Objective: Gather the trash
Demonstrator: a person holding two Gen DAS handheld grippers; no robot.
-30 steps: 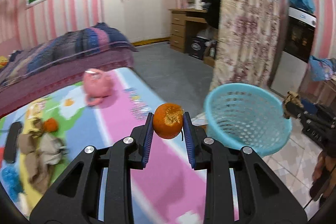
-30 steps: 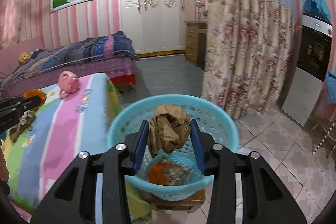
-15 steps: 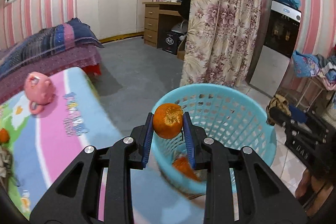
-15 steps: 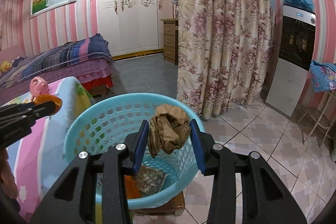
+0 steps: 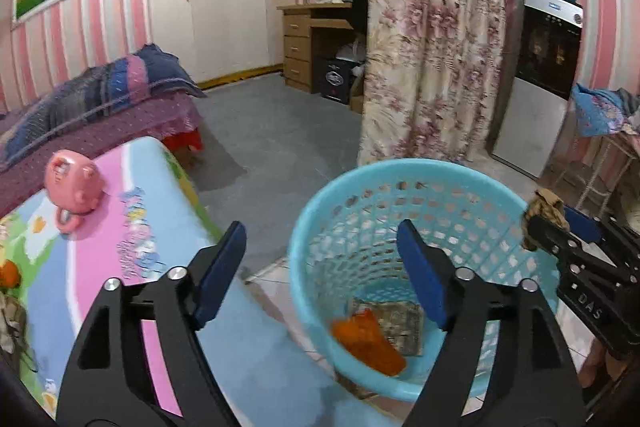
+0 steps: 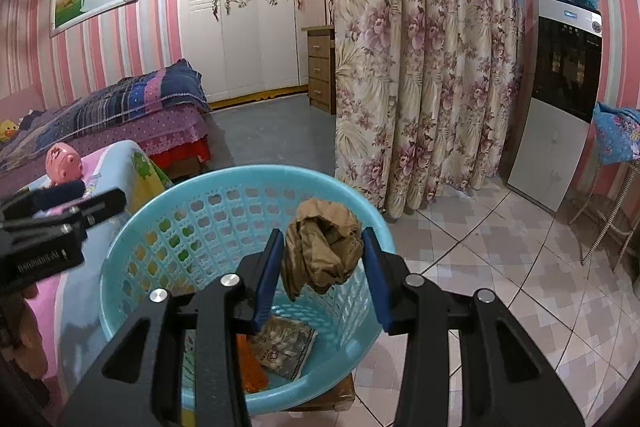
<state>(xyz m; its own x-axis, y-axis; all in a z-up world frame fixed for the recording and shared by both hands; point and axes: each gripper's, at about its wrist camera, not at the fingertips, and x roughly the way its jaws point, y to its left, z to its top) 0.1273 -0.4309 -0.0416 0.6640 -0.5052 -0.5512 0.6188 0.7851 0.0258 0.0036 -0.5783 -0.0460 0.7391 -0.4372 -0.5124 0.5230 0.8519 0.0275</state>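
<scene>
Left wrist view: left gripper (image 5: 322,263) jaws spread wide, nothing between them, over the near rim of the blue basket (image 5: 320,215); orange trash (image 5: 366,341) and a printed wrapper (image 5: 402,323) lie in the bottom. Right wrist view: right gripper (image 6: 320,267) pinching crumpled brown paper (image 6: 322,247) above the basket (image 6: 224,183).

A basket (image 6: 136,263) stands on the floor just right of the mat-covered table (image 5: 160,211). Inside it lie an orange piece (image 5: 366,341) and a flat packet (image 6: 286,347). Behind the basket hangs a curtain (image 6: 420,87); a toy (image 5: 72,183) sits on the table.
</scene>
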